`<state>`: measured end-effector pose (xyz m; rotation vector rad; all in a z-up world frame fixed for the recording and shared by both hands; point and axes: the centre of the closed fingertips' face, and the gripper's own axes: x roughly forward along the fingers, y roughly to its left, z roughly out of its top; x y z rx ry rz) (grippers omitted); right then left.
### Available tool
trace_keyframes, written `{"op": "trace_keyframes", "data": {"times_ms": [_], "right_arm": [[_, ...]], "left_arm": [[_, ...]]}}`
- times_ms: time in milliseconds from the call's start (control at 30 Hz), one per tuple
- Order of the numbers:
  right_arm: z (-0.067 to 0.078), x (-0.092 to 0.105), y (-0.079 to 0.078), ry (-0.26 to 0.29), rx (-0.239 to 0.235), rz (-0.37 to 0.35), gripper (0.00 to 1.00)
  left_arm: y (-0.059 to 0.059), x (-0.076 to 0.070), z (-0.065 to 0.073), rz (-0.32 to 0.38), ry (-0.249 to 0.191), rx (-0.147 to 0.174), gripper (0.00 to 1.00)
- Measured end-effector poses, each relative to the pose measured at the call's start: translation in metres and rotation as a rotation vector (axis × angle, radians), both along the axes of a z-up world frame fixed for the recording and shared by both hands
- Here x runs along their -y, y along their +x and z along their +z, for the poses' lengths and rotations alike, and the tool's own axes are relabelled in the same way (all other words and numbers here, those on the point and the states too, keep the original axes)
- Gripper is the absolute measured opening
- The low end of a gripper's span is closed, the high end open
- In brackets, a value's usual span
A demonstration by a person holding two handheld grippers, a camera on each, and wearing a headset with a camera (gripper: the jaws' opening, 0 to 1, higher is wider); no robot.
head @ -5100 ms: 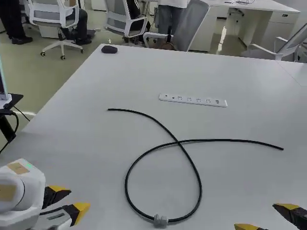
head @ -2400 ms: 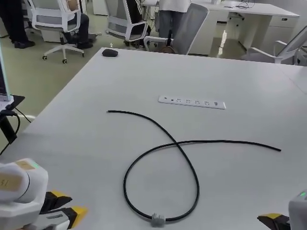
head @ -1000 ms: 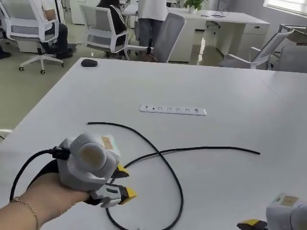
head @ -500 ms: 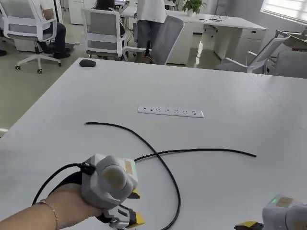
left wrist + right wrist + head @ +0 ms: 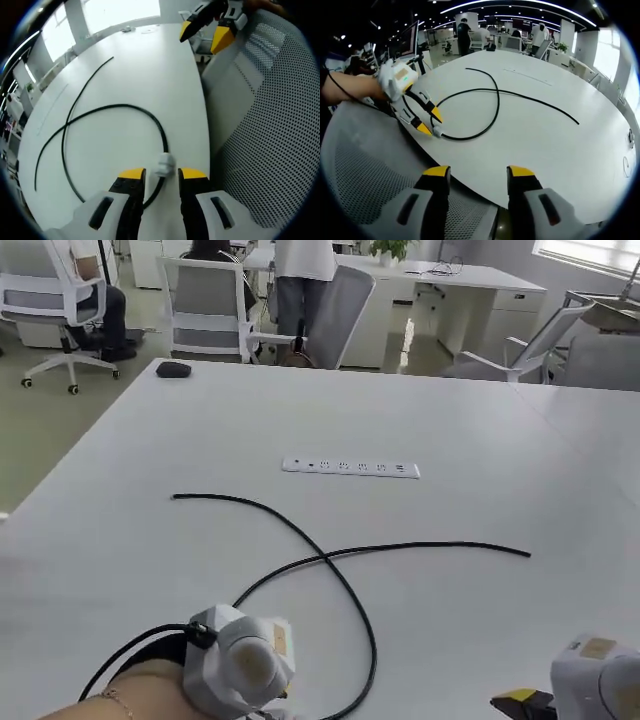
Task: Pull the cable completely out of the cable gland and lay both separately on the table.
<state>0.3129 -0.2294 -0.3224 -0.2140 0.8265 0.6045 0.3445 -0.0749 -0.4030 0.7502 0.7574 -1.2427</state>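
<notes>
left gripper (image 5: 162,175) spread, cable gland (image 5: 165,165) at its jaw tips by the tabletop's (image 5: 150,65) near edge, unclamped; next i'd close on it, then the spread right gripper (image 5: 479,172) takes the cable (image 5: 115,107).

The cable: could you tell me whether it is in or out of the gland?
In: the cable runs into the gland and out the other side, between the open jaws of the left gripper.
</notes>
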Motion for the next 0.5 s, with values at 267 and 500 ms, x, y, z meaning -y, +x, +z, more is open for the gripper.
{"op": "trace_keyframes", "data": {"times_ms": [267,500], "right_arm": [[0.000,0.000,0.001,0.001,0.002,-0.002,0.46],[0.000,0.000,0.001,0.003,0.003,-0.007,0.46]], "left_arm": [[-0.001,0.001,-0.008,-0.012,0.018,0.019,0.20],[0.007,0.004,-0.002,0.013,-0.023,0.036,0.17]]}}
